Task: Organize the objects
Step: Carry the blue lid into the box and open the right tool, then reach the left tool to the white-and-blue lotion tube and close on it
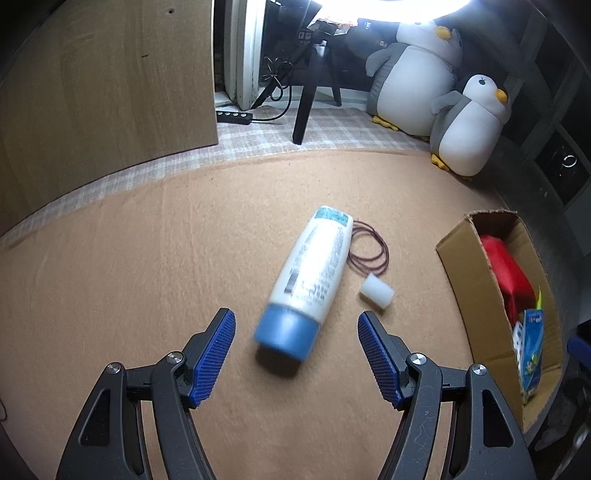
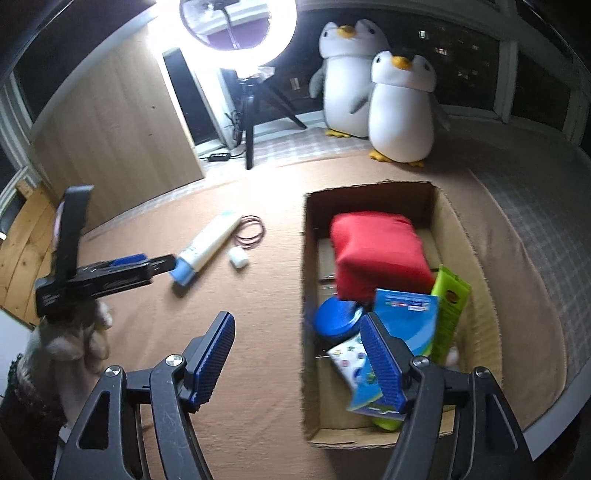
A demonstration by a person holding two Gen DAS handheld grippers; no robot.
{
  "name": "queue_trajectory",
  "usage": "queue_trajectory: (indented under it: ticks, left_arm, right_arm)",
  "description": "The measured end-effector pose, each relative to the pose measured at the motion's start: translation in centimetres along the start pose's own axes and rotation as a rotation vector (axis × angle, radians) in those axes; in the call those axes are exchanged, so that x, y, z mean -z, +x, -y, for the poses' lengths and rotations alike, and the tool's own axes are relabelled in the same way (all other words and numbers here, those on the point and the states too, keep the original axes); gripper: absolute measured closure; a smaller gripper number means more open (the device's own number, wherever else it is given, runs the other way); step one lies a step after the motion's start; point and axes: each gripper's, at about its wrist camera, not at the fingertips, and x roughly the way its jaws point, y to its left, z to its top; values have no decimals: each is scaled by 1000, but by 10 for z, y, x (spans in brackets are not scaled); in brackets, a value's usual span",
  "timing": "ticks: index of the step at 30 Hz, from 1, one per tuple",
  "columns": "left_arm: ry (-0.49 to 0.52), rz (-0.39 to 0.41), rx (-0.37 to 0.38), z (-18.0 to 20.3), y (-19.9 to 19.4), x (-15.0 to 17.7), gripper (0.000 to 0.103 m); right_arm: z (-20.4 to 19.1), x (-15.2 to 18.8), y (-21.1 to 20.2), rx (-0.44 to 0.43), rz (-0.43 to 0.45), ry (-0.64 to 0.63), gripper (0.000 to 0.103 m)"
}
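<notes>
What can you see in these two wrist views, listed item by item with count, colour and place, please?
bottle: one, white with blue cap, lying on the mat
cord loop: one, dark red, beside the bottle's far end
foam piece: one, white, near the cord loop
cardboard box: one, brown, open, on the mat
red pouch: one, in the box
blue lid: one, round, in the box
green packet: one, against the box's right wall
blue packet: one, in the box
plush penguins: two, white and grey, beyond the mat
ring light: one, lit, on a black tripod
mat: one, tan
left gripper: black, blue pads, open toward the bottle
right gripper: open, empty, at the box's edge
</notes>
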Motion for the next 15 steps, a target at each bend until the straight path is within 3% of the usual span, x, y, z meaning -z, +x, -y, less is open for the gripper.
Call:
queue_trajectory:
  ticks: [15]
  left_arm:
    - [33,-87,-20,6,72,-44,31]
  right_arm:
    - [9,16,-3,-21,-34,27,35]
